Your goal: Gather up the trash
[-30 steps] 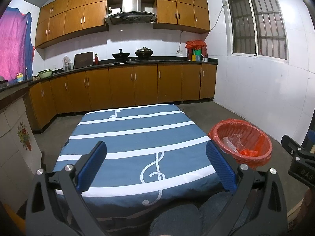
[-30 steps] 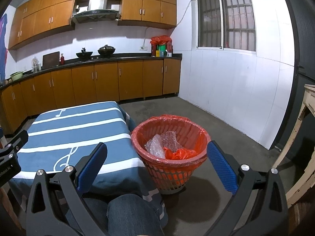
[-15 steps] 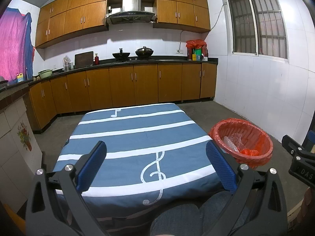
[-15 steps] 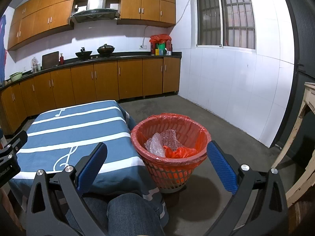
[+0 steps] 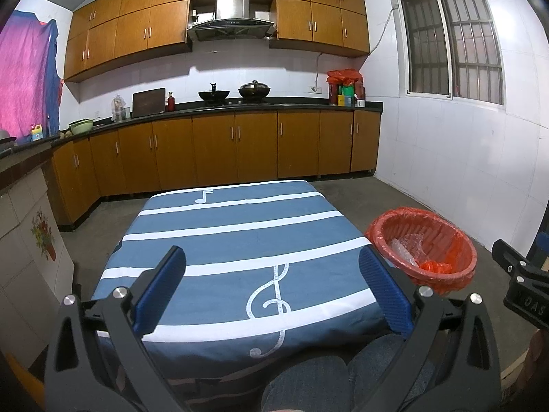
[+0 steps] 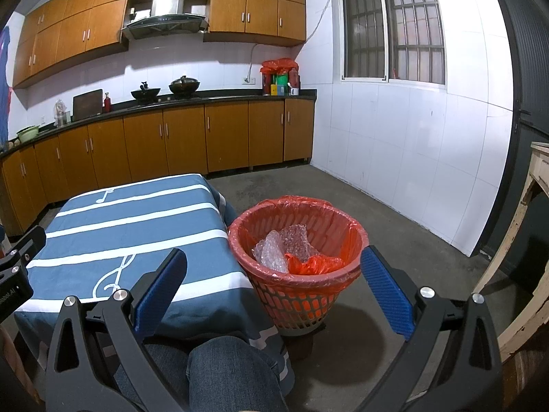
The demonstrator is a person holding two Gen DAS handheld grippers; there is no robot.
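A red plastic basket lined with a red bag stands on the floor at the table's right side, also in the left wrist view as the basket. Inside lie clear bubble wrap and crumpled red plastic. My left gripper is open above the near edge of the blue striped tablecloth, nothing between its blue pads. My right gripper is open in front of the basket, holding nothing. No loose trash shows on the cloth.
A person's knees in jeans sit under both grippers. Brown kitchen cabinets with a counter run along the back wall. A white tiled wall is right, a worn wooden frame at far right. Concrete floor surrounds the basket.
Both views have shifted only slightly; the basket sits a touch lower in the right wrist view. Both grippers stay open and empty.
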